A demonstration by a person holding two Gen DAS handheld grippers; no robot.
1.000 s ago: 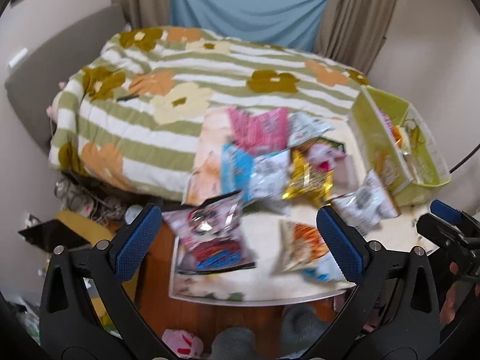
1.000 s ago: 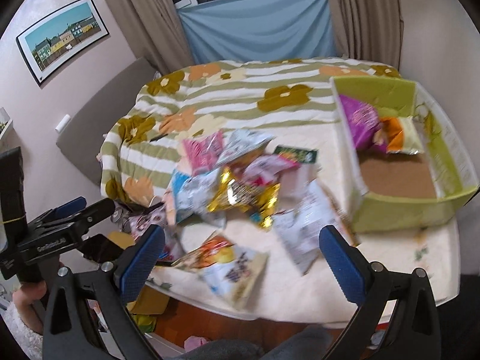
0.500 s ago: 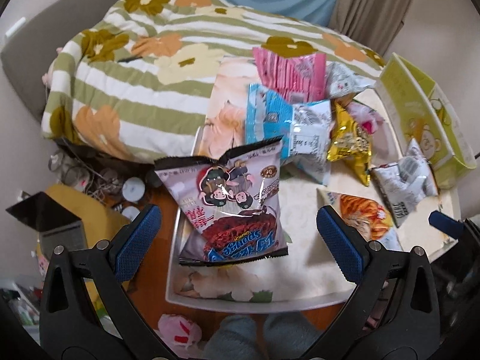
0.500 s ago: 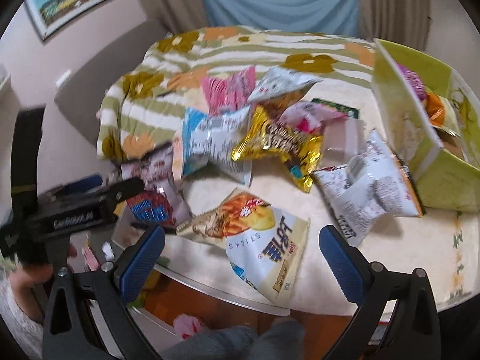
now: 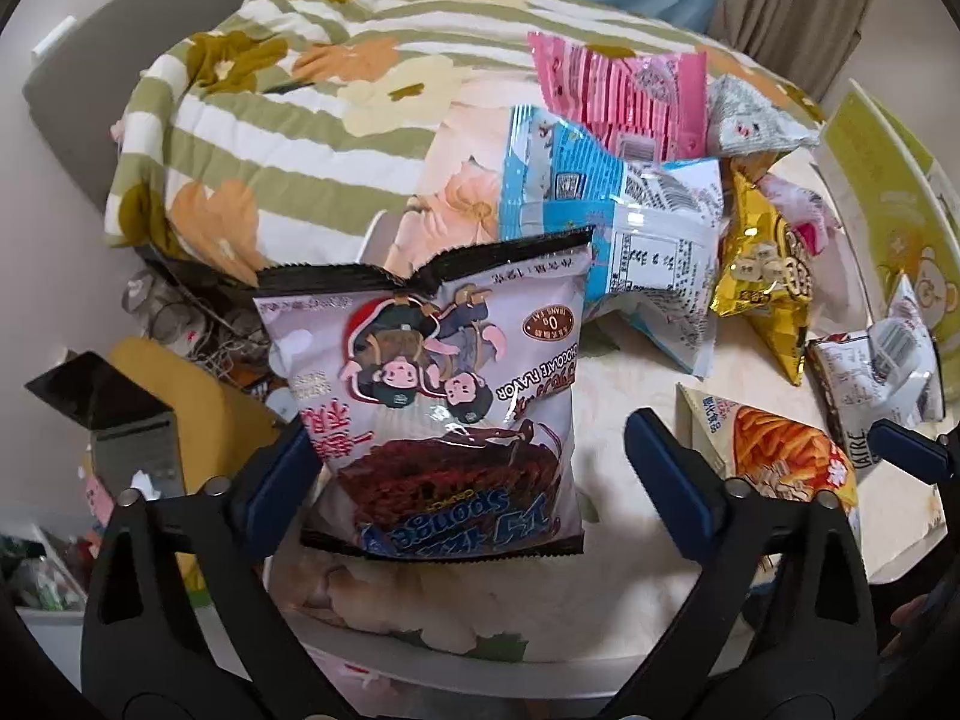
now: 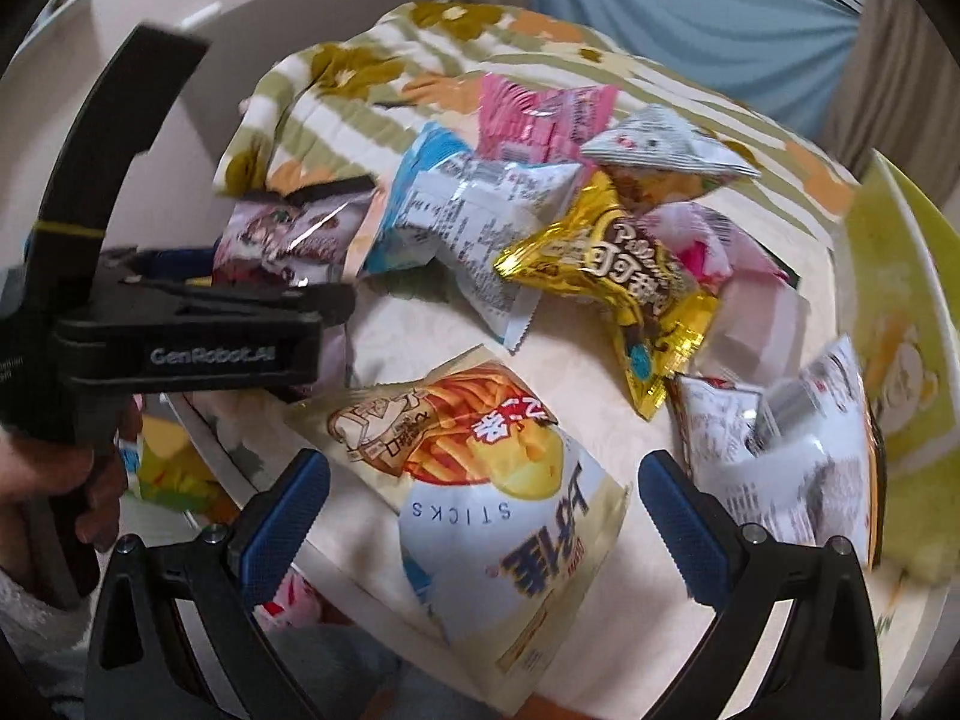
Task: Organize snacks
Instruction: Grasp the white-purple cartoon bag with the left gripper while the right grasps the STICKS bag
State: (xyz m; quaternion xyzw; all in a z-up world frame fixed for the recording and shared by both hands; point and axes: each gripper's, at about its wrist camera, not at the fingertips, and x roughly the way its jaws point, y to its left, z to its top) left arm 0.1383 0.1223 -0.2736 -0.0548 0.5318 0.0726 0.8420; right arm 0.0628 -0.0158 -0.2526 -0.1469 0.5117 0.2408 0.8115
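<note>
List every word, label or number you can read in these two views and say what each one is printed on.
"CHOCOLATE FLAVOR" – upside down on the purple cartoon snack bag
"Sponge" – same bag, blue letters near its bottom edge
"0g TRANS FAT" – brown oval on the same bag
"STICKS" – upside down on the fries snack bag
"GenRobot.AI" – side of the left gripper
Ingredient panels, barcodes and Asian-script lettering on the other bags: too small or blurred to read.

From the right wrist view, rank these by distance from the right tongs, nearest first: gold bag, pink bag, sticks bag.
1. sticks bag, between the right tongs.
2. gold bag, mid-table, beyond it.
3. pink bag, far edge, by the quilt.
</note>
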